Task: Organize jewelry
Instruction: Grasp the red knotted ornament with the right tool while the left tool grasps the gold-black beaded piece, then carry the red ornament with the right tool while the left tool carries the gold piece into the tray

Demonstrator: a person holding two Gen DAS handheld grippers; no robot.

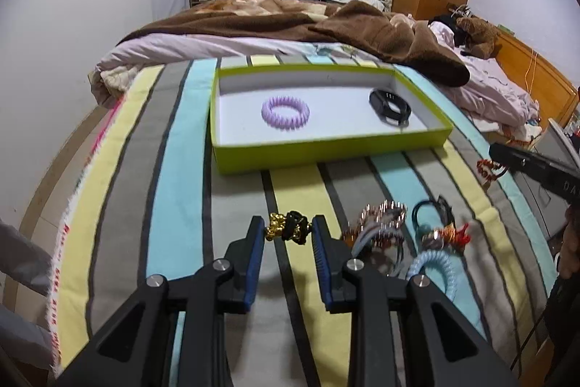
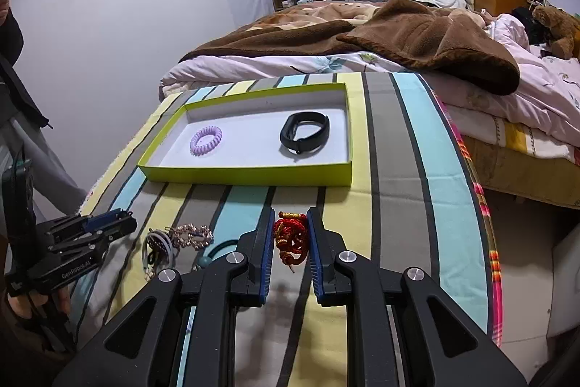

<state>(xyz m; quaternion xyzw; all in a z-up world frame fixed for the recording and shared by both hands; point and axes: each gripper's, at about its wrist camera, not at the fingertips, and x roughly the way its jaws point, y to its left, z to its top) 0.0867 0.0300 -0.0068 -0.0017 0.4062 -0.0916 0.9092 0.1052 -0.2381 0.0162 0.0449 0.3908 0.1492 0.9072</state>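
Note:
My left gripper (image 1: 288, 226) is shut on a black and gold bead bracelet (image 1: 290, 231), held just above the striped cloth (image 1: 174, 205) with its shadow beneath. My right gripper (image 2: 290, 223) is shut on a red knotted cord bracelet (image 2: 290, 238), also off the cloth. Beyond both lies a lime-green tray (image 1: 326, 156) (image 2: 246, 176). Inside it are a purple spiral hair tie (image 1: 285, 111) (image 2: 206, 139) and a black wristband (image 1: 389, 107) (image 2: 304, 132). In the right wrist view the left gripper (image 2: 121, 223) shows at the far left.
A loose pile of jewelry lies on the cloth: a copper bead bracelet (image 1: 380, 223) (image 2: 192, 236), a teal hair tie (image 1: 427, 209) and a light blue spiral tie (image 1: 431, 265). A bed with a brown blanket (image 1: 362, 28) stands behind. The cloth's right edge (image 2: 485, 205) drops to the floor.

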